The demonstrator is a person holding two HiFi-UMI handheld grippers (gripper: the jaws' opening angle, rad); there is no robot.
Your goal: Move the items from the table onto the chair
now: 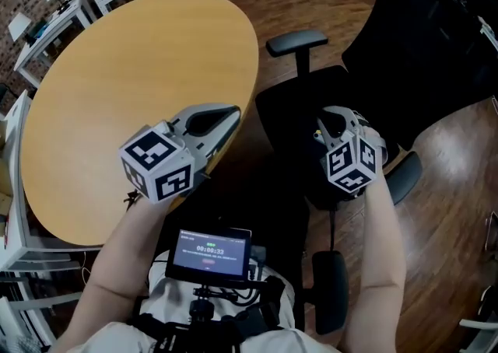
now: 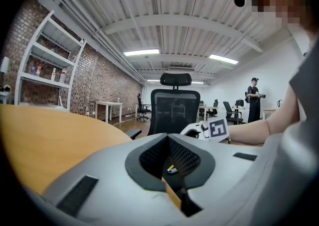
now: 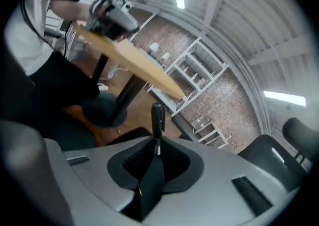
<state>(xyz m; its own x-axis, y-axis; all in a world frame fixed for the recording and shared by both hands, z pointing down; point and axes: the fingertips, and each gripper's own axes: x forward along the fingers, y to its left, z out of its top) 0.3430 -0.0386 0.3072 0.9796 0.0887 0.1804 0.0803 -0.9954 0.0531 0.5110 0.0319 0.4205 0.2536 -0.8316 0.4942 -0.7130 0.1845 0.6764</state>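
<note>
Black pen (image 3: 158,118) sticking out of right gripper (image 3: 154,150), jaws clenching its lower end, hanging above office chair (image 1: 288,110) seat.

Step, as judged: delivering pen to chair.

Next: lowering close to seat, then easing jaws apart so pen is not rolling off.

Left gripper (image 1: 218,122) hovering at round table (image 1: 117,95) edge, jaws pressed together, gripping nothing.

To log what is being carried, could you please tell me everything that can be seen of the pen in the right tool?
The pen is slim and black, plastic by its look, with a clip along its far part and a silvery band nearer the grip. It stands out past the tips of the right tool, whose jaws are closed on its near end. Nothing else touches it.
</note>
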